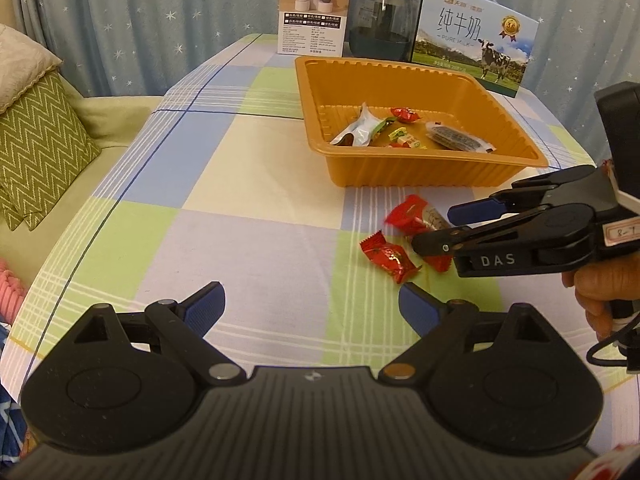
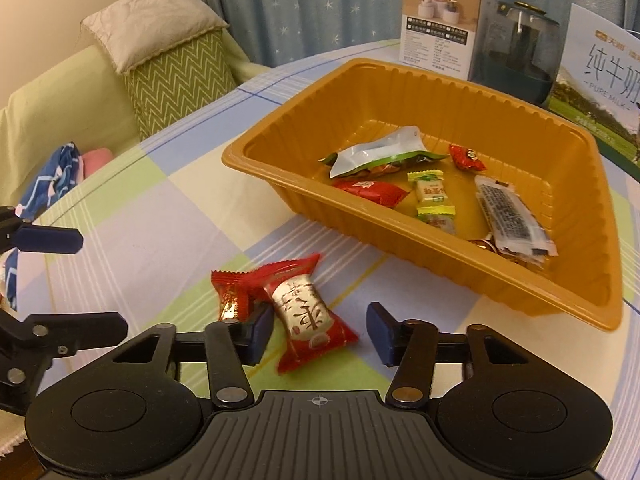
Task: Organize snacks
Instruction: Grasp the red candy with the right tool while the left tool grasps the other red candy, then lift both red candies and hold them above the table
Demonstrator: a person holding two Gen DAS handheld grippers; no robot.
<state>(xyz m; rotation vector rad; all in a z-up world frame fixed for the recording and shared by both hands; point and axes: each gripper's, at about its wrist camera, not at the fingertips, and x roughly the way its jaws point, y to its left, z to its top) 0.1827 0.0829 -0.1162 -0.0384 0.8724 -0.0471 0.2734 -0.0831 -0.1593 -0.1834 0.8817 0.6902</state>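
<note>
Sorting snacks, partly done.
Left wrist view: left gripper spread wide, idle; orange tray holds several snacks.
Right wrist view: right gripper parted around red-white candy; small red candy beside it, both outside tray.

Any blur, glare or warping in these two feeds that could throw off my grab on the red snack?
Left wrist view: the red snack is smeared with motion blur beside the right hand-held gripper, and the table edges bow from fisheye. Right wrist view: the same snack is sharp at its printed middle and blurred at its top edge; glare shows on the small candy and the tray.
</note>
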